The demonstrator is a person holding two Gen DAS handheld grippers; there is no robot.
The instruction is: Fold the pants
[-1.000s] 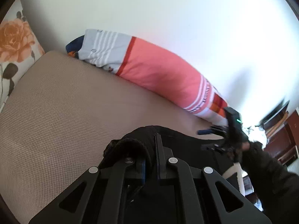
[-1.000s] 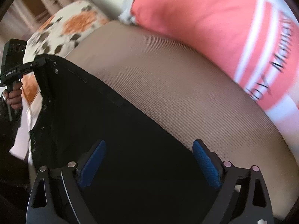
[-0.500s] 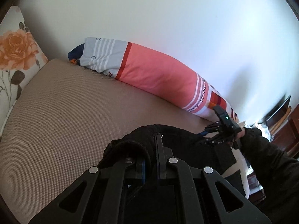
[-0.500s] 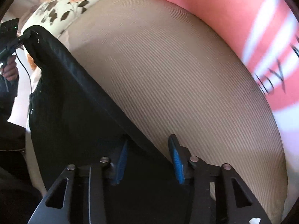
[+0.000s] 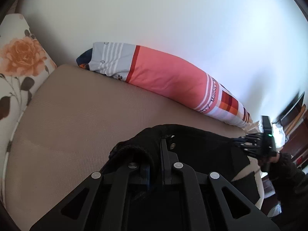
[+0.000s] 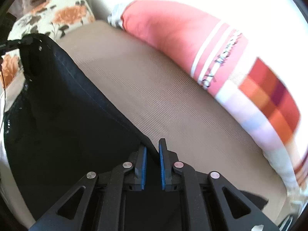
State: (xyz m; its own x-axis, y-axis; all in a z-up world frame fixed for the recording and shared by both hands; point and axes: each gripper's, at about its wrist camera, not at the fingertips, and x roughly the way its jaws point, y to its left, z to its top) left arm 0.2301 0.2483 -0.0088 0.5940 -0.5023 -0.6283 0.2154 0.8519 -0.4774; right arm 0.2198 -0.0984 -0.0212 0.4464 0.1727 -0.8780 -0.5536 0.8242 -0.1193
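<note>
1. The pants (image 5: 194, 140) I hold are plain black, with a line of stitching along the edge.
2. My right tool (image 6: 152, 154) is black with blue pads (image 6: 143, 170) and silver rivets; my left tool (image 5: 155, 159) is black too.
3. The bed cover (image 5: 77, 119) is tan with a fine woven grid.
4. The long pillow (image 5: 165, 79) is coral pink, with grey-and-white stripes, a dark red band, and red-orange checks.
5. The cushion (image 5: 17, 61) is cream with orange roses and dark brown leaves.
6. The wall (image 5: 173, 15) is white.
</note>
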